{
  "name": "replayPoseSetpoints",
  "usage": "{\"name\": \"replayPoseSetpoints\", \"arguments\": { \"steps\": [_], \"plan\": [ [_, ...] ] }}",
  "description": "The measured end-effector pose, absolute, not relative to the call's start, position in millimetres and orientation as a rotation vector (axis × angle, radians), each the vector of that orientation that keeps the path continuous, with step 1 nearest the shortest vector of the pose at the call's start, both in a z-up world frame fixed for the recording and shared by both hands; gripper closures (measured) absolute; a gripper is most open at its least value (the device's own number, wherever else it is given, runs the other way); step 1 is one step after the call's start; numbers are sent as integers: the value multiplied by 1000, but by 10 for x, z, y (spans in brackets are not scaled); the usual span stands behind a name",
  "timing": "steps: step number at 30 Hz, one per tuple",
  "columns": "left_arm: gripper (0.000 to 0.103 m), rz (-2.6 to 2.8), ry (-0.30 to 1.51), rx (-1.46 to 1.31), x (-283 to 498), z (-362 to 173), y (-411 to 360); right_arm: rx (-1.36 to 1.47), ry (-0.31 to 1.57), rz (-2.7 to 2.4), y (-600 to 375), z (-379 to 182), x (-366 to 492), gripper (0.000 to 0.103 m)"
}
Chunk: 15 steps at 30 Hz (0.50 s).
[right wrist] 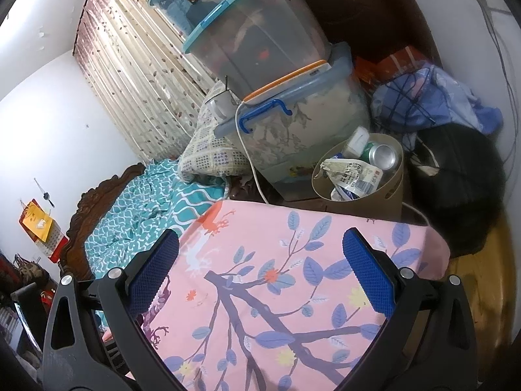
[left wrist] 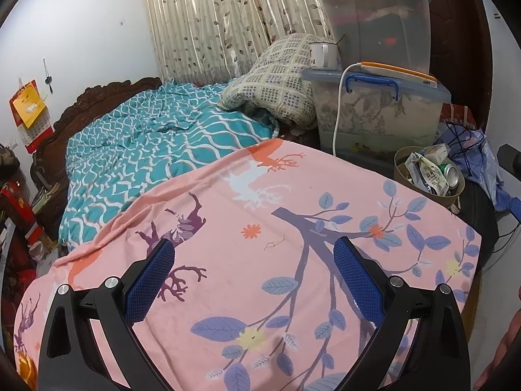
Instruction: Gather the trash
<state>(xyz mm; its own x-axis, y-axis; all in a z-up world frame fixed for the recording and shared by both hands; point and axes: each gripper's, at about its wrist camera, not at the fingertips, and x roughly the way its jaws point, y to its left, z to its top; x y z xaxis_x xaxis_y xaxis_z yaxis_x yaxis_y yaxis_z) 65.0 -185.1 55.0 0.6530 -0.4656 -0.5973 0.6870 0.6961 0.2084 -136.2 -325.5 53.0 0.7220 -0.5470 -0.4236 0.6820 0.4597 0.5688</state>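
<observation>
A tan round bin [left wrist: 420,182] [right wrist: 390,195] stands past the far right corner of the pink leaf-print sheet [left wrist: 260,260] [right wrist: 276,277]. It holds crumpled wrappers [left wrist: 429,171] [right wrist: 355,179] and a green drinks can [left wrist: 454,172] [right wrist: 384,156]. My left gripper [left wrist: 254,254] hovers open over the pink sheet, nothing between its blue pads. My right gripper [right wrist: 260,247] is open too, empty, nearer the bin, which lies ahead and to its right.
Stacked clear storage boxes [left wrist: 377,110] [right wrist: 293,123] with a white cable and a white mug [left wrist: 322,55] stand behind the bin. A teal quilt [left wrist: 146,143], a checked pillow [left wrist: 276,81], curtains, a blue cloth heap [right wrist: 433,101] and a black bag [right wrist: 462,179] surround it.
</observation>
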Motion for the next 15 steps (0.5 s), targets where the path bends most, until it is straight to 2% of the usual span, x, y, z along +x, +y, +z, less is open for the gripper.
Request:
{"name": "replayPoseSetpoints", "arguments": {
  "steps": [15],
  "plan": [
    [9, -708, 516, 419, 523, 661, -1874, 740, 169, -778, -3182, 619, -1499, 3]
  ]
}}
